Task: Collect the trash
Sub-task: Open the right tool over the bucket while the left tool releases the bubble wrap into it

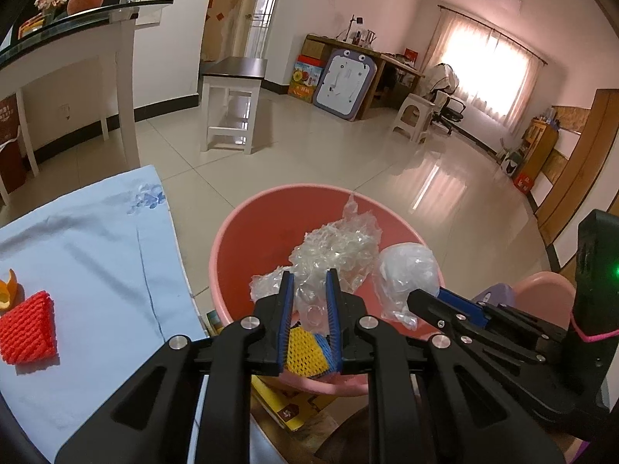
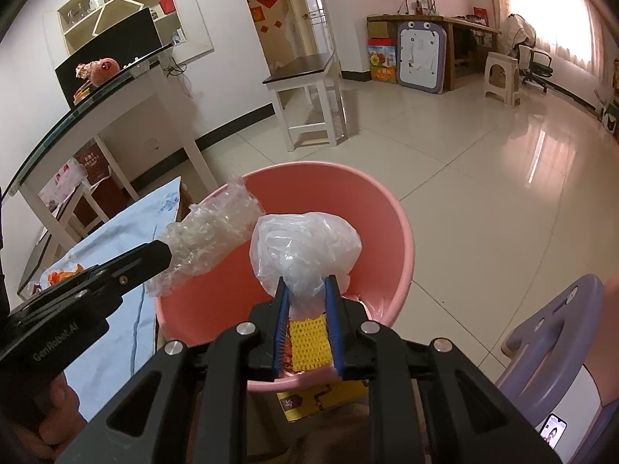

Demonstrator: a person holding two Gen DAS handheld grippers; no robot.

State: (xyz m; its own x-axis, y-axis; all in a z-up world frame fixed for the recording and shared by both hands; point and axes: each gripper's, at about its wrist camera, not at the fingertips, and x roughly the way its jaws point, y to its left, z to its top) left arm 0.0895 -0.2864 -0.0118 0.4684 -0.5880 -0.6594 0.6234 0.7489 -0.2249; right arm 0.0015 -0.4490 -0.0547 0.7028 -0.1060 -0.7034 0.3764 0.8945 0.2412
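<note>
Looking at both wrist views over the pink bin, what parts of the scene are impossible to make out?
- Bottom of the pink bin: both views, covered by the left gripper, right gripper and the plastic they hold.
- Yellow foam net: only a patch shows between the fingers.
- Orange peel: left view, cut off by the picture edge.
- Phone screen: right view, too small to read.
- Box under the bin: mostly hidden.

Black grippers, blue jaws, silver screws.
</note>
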